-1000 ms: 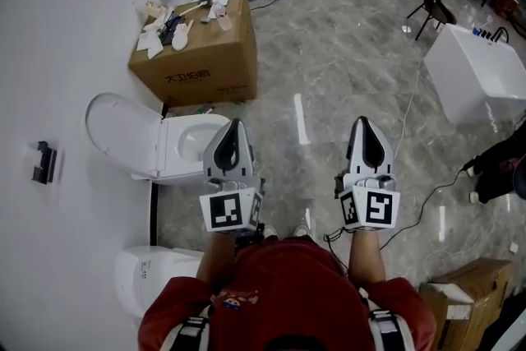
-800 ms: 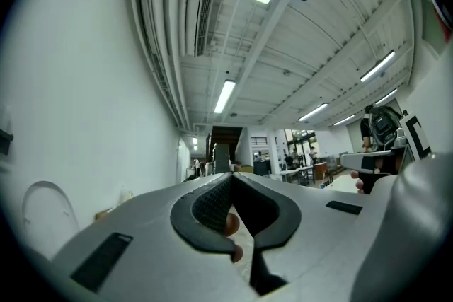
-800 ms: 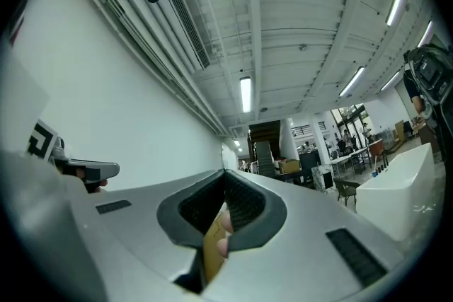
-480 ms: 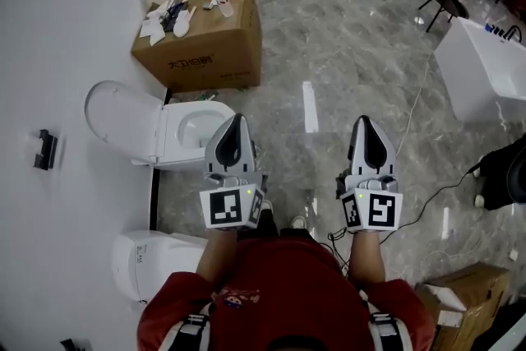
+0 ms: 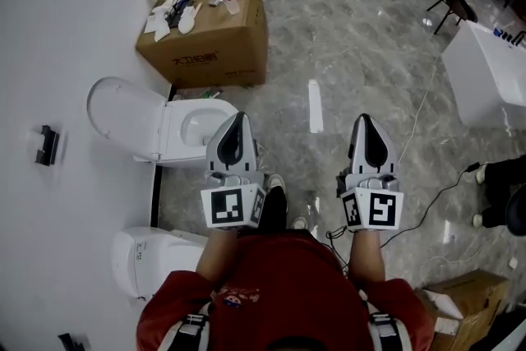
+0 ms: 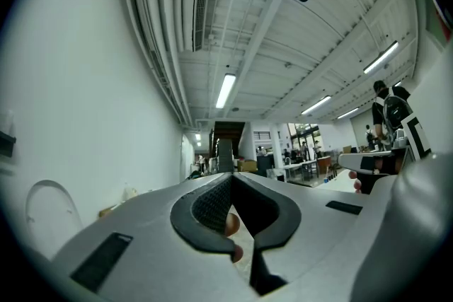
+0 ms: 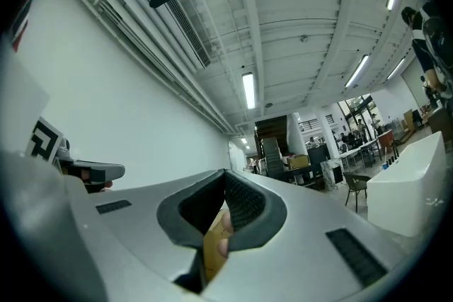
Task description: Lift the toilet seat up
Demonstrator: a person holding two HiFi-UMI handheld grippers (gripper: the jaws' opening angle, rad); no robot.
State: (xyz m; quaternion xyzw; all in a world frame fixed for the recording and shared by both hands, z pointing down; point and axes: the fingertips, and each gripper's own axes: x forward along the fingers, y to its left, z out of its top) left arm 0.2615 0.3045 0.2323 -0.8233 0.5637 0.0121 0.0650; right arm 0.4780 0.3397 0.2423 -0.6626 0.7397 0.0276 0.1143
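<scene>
Left gripper [image 5: 237, 119] and right gripper [image 5: 366, 121] were each closed tip to tip, holding nothing, pointing out over the floor [image 5: 345, 37]. Only the head view showed two toilets at the left wall: one [image 5: 185, 136] just beside the left gripper with its lid [image 5: 115, 107] raised, the seat not told apart from it, and one [image 5: 152, 259] with lid down. Two cardboard boxes [image 5: 209, 45] [image 5: 460, 300] showed there too. The left gripper view caught just the raised lid [image 6: 48, 212] and ceiling lights [image 6: 226, 90]
</scene>
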